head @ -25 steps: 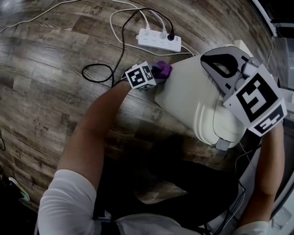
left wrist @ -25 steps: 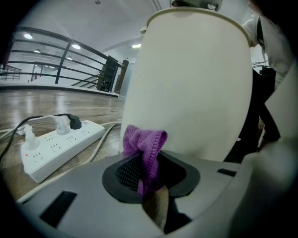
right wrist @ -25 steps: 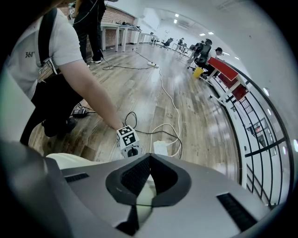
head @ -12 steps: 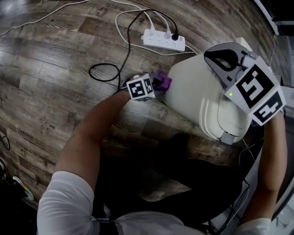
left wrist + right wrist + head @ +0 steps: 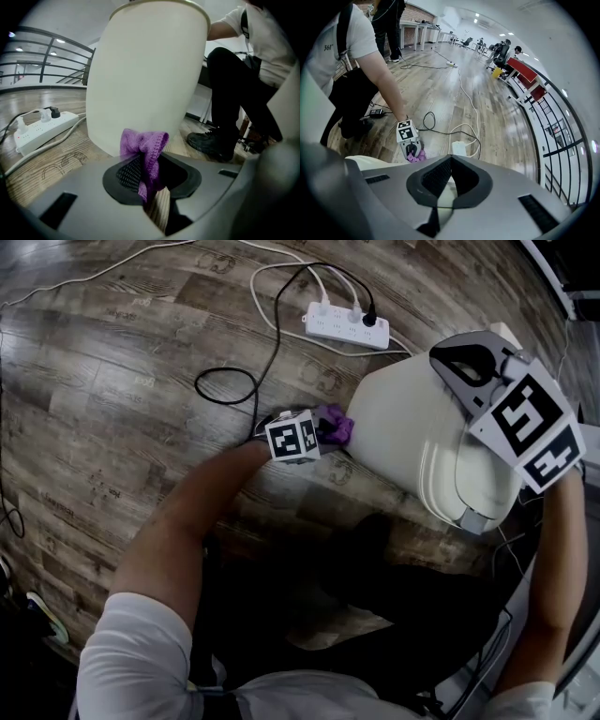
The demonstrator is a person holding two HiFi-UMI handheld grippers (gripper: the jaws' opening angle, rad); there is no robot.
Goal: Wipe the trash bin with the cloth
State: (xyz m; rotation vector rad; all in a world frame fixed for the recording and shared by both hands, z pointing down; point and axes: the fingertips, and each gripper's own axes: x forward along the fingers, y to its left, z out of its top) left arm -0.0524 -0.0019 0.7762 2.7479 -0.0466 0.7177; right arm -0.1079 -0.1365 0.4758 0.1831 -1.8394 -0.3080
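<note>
A cream trash bin leans tilted on the wooden floor, and its wall fills the left gripper view. My left gripper is shut on a purple cloth and presses it against the bin's lower side. The cloth hangs bunched between the jaws of the left gripper. At the bin's upper end, my right gripper is shut on the bin's rim. A cream edge shows between the jaws of the right gripper. The left gripper with the cloth also shows small in the right gripper view.
A white power strip with plugged cables lies on the floor just beyond the bin. A black cable loop lies left of the left gripper. The person's dark legs and shoe are close beside the bin. A railing stands further off.
The left gripper has slid the cloth down the bin's side towards its lower corner and the person. The right gripper keeps its hold on the rim.
</note>
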